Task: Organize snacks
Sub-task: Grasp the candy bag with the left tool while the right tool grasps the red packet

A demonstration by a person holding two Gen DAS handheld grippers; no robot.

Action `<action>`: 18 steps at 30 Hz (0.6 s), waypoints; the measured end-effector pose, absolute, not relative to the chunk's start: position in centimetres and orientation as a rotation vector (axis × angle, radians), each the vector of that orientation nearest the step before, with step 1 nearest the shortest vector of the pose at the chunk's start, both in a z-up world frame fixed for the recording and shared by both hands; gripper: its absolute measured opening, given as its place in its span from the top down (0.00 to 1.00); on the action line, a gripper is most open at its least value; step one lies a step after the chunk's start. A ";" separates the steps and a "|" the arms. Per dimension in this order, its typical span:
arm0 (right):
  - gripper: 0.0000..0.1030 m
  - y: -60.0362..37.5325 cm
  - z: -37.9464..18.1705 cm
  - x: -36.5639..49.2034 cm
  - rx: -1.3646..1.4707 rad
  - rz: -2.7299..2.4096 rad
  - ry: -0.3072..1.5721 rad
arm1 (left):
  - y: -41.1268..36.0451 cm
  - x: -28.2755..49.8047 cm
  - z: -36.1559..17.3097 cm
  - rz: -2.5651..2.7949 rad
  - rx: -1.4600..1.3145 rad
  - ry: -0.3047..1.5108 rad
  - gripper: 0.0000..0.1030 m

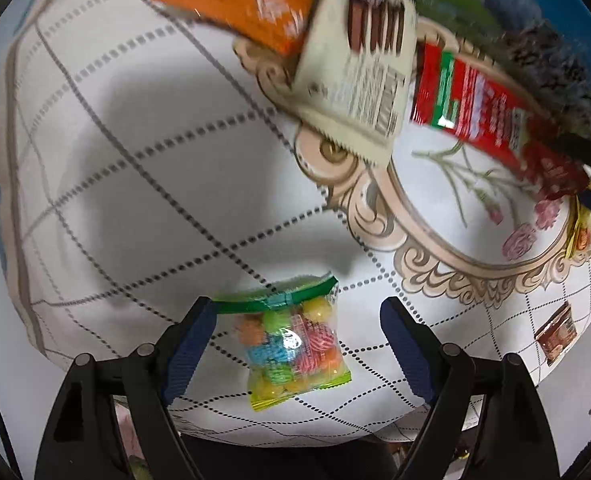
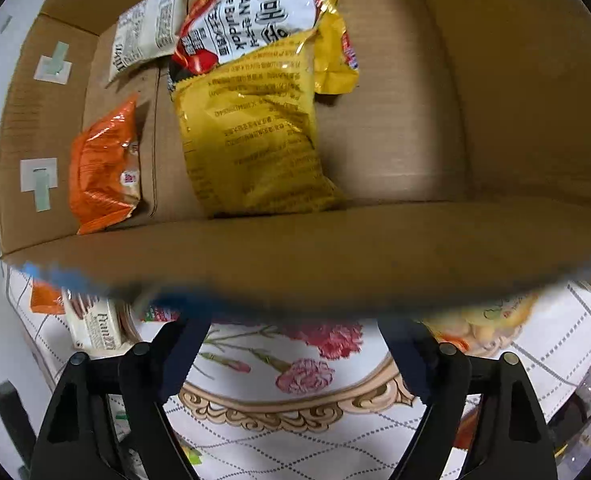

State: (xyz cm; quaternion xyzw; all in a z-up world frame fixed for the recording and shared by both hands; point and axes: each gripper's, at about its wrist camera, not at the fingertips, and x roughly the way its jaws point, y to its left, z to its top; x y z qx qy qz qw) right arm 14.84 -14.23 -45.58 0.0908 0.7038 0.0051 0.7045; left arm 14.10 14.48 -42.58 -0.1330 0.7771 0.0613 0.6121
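Observation:
In the left wrist view a small clear bag of coloured candies [image 1: 295, 348] with a green top lies on the tablecloth [image 1: 135, 160]. My left gripper [image 1: 295, 304] points down over it, open, with the bag between the blue pads [image 1: 191, 344]; the right pad stands clear of the bag. In the right wrist view a cardboard box [image 2: 375, 248] holds a yellow noodle bag [image 2: 255, 128], an orange bag [image 2: 103, 168] and a white packet [image 2: 147, 32]. My right gripper [image 2: 295, 324] hangs open just outside the box's near wall, with nothing between its fingers.
Near the table's floral centre lie an orange bag [image 1: 247, 0], a cream wafer packet [image 1: 359, 72] and a red packet [image 1: 475, 108]. A small brown packet [image 1: 555, 332] sits at the right. Beside the box lie a cream packet [image 2: 99, 328] and a yellowish bag [image 2: 491, 320].

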 end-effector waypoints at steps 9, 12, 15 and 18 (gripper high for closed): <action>0.58 -13.1 -46.8 14.6 0.145 0.037 1.582 | 13.4 13.2 -43.9 0.137 -0.296 1.843 0.19; 0.58 -12.8 -46.0 13.0 0.126 0.063 1.581 | 13.8 12.3 -44.0 0.139 -0.329 1.865 0.19; 0.59 -12.7 -45.3 10.3 0.117 0.096 1.589 | 14.2 11.2 -44.2 0.141 -0.367 1.884 0.19; 0.59 -12.7 -45.4 6.8 0.127 0.118 1.627 | 14.5 9.6 -44.9 0.142 -0.410 1.905 0.19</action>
